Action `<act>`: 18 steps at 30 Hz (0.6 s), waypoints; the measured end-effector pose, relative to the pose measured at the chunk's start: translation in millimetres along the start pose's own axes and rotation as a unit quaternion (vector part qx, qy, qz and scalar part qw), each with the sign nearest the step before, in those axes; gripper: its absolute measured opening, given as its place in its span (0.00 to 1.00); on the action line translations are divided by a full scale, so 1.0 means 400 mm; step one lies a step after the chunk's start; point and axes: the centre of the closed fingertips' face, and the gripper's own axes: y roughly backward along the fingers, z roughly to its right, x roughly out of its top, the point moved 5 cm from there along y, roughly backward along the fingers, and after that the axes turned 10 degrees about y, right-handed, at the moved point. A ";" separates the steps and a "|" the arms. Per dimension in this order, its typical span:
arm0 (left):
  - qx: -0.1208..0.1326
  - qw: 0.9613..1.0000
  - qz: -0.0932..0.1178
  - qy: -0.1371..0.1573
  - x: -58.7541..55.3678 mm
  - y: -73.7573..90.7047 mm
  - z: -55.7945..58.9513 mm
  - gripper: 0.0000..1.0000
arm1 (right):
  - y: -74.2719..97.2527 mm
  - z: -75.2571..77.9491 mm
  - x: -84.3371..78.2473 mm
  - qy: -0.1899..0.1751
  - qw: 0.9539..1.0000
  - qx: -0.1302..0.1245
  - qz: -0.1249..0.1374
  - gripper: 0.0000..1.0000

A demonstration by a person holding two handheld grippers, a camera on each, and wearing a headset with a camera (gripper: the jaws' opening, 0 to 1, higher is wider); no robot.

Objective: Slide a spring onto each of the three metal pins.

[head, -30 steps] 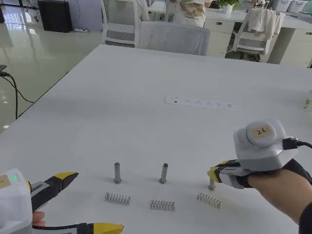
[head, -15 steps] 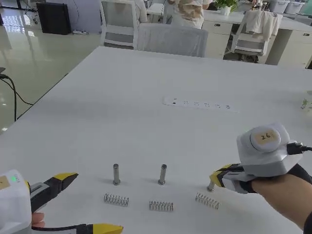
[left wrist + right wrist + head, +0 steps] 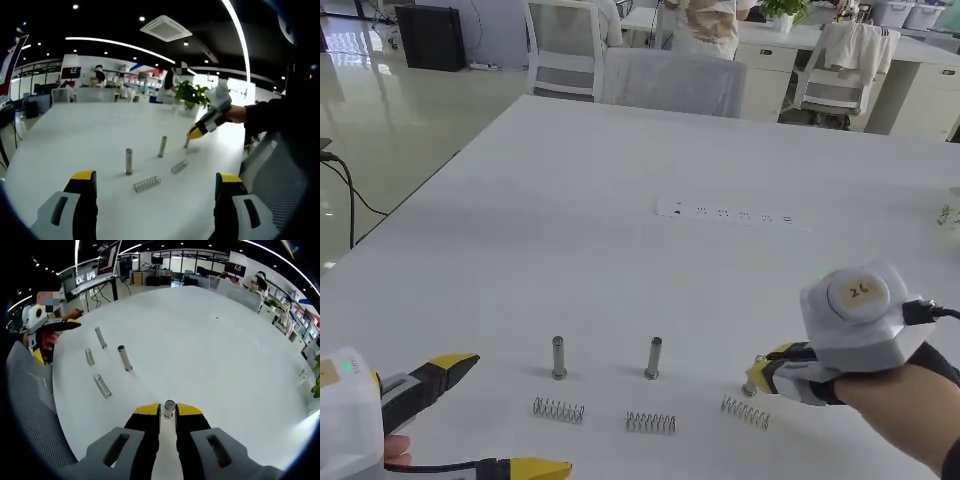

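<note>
Clamping the right-hand pin (image 3: 168,408) near its top, my right tongs (image 3: 168,416) are almost closed, with the yellow tips pressed against either side of the metal. In the head view they sit at about 4 o'clock. The pin stands upright on the white worktop (image 3: 620,200).

My left tongs (image 3: 498,415) are at 7 o'clock in the head view. Their jaws are spread wide, they hold nothing, and they hover just above the worktop's near edge.

The middle pin (image 3: 653,357) and the left-hand pin (image 3: 559,357) stand upright in a row with the clamped one, well apart from each other. Both are bare.

All three springs lie flat on the worktop, each at roughly 6 o'clock from its pin, near it but not touching. The left spring (image 3: 559,408) and the middle spring (image 3: 651,423) lie crosswise. The right spring (image 3: 745,411) is slightly slanted and sits just below my right tongs.

A white power strip (image 3: 730,212) lies at 12 o'clock from the pins, well away from them. In the left gripper view my right tongs come in at about 2 o'clock, tips down at the farthest pin.
</note>
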 end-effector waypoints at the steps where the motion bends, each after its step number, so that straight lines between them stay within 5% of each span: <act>1: 0.000 1.000 0.000 0.000 0.000 0.000 0.000 0.95 | 0.000 0.000 -0.002 0.002 1.000 -0.001 -0.002 0.09; 18: -0.005 1.000 -0.003 0.000 -0.002 -0.003 0.003 0.95 | 0.010 -0.044 -0.045 0.026 0.998 0.046 -0.021 0.16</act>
